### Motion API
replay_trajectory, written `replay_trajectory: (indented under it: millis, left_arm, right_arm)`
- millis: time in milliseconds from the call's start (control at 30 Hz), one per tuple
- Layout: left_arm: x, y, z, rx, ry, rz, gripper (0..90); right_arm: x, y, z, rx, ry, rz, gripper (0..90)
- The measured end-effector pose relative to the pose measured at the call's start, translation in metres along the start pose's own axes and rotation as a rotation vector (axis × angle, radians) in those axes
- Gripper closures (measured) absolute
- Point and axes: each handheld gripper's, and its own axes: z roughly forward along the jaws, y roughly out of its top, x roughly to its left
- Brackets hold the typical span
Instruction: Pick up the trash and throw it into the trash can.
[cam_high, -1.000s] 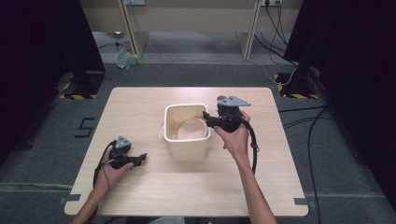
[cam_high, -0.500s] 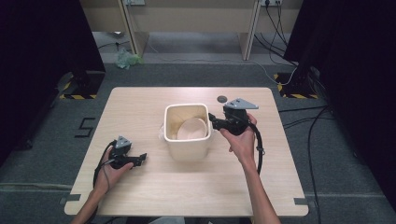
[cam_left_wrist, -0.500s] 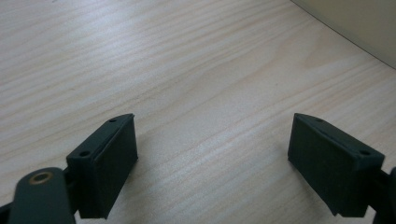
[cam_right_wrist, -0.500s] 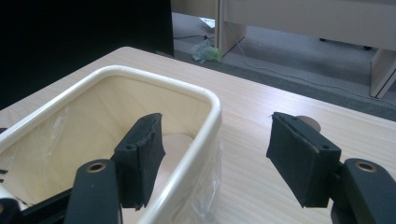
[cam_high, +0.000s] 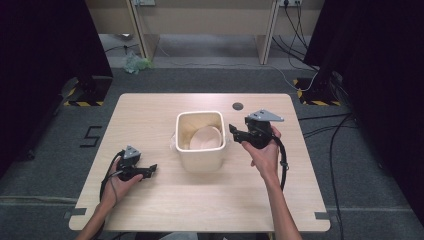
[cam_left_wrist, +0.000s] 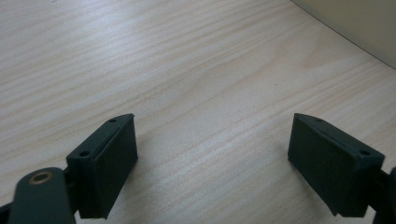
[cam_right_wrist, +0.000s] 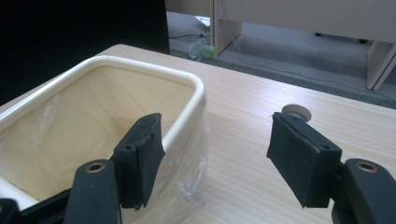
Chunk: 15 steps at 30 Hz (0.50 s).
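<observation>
A pale wood-grain counter (cam_high: 165, 210) stands on grey carpet, with dark curtains at both sides and desk legs and cables behind it. Near its middle sits a cream square bin (cam_high: 200, 157), a clear plastic liner (cam_right_wrist: 194, 186) hanging loosely around its wall and something pale and round lying inside it. The right claw (cam_high: 233, 133) hovers just beside the bin's right rim, jaws spread wide and empty; in the right gripper view one pad (cam_right_wrist: 140, 158) stands in front of the rim's corner and the other over bare wood. The left claw (cam_high: 151, 170) rests low on the counter, well apart from the bin, jaws released with nothing between them. The bin looks like thin, stiff plastic, probably light and liable to tip or slide if pushed from one side. The rolled rim seems the firmest place to pinch. The liner is soft and slippery, so a grip on film alone would likely slip.
</observation>
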Motion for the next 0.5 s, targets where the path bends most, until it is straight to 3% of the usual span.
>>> replay_trajectory:
  millis: [500]
  left_arm:
    - [0.0,0.0,0.0,-0.001,0.0,-0.001,14.6]
  right_arm:
    - [-0.003,-0.012,-0.005,0.006,0.0,0.017,34.4]
